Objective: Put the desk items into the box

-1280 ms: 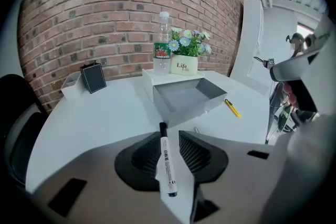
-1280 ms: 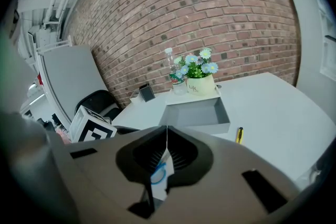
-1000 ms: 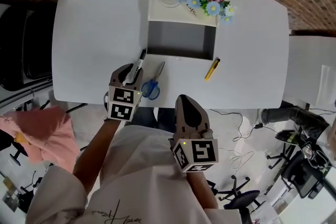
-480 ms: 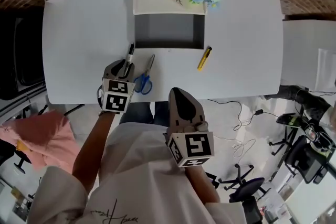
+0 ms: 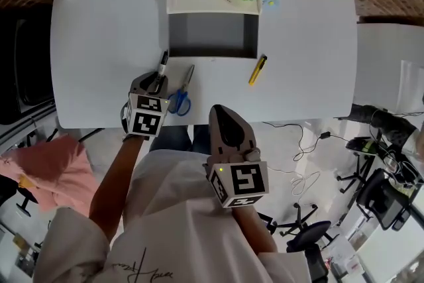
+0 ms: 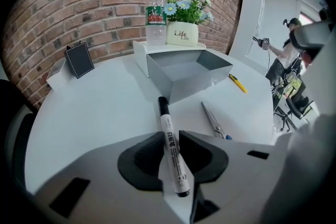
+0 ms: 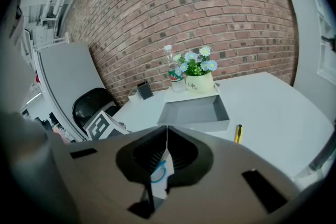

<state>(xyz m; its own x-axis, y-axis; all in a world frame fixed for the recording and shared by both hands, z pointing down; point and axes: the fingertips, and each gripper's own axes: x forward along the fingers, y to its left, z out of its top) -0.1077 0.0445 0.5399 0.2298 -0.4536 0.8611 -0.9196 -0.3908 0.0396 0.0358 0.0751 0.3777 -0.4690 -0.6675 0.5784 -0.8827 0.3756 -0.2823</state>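
At the near edge of the tabletop [image 5: 99, 43], head view: a marker [image 5: 161, 67] is held in the left gripper [image 5: 156, 81], while scissors [image 5: 180, 96] and a yellow pen [image 5: 258, 69] are seen lying just before the empty box [image 5: 212, 36]. Left gripper view: jaws are clamped on the marker's barrel, cap toward the box, so nothing is judged stowed yet. Right gripper view: the right gripper [image 7: 167, 136] is pressed together on nothing, off the near edge.
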